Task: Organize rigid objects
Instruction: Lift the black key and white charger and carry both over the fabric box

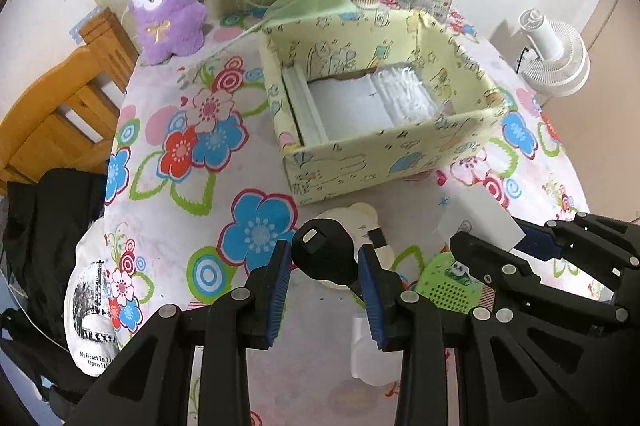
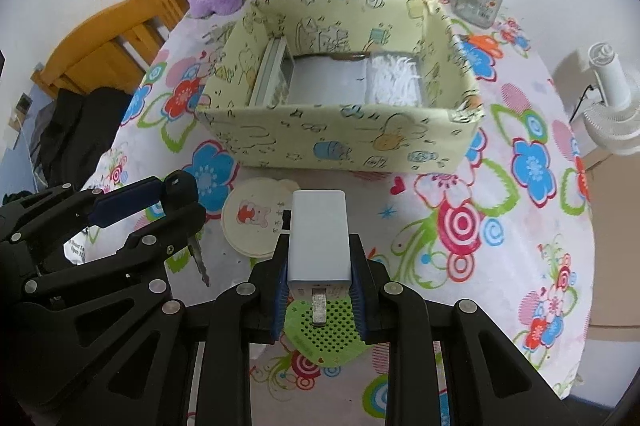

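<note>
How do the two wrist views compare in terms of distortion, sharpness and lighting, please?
Left wrist view: strong fisheye bending with dark corners, soft even light, the yellow box sharp, the black key fob in the left gripper slightly soft. Right wrist view: same curvature, the white charger in the right gripper crisp, no harsh glare.

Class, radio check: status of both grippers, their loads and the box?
Left gripper shut on car key. Right gripper shut on charger. Box ahead, open, partly filled. Path clear.
</note>
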Motion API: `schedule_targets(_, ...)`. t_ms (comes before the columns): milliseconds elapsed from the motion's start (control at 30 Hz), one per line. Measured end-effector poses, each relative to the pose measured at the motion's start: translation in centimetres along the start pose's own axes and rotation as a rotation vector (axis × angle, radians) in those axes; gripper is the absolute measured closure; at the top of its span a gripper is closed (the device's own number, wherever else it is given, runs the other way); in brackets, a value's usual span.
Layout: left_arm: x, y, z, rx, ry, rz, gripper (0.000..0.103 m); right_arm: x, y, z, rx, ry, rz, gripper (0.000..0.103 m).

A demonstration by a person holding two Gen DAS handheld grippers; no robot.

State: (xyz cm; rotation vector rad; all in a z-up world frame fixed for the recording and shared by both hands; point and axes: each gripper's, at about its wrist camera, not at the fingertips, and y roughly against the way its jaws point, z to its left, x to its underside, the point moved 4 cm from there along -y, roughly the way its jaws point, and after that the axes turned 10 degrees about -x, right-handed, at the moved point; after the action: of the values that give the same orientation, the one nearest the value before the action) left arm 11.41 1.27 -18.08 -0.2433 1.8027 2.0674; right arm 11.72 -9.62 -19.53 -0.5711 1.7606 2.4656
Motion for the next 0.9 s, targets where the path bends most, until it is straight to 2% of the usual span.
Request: schedule_targets(900,-2.7,6.6,-2.1,0.002,-0.017,-0.108,0.069,-1.1,7.5,-0.4,0.044,0.016,-0.113,0.074)
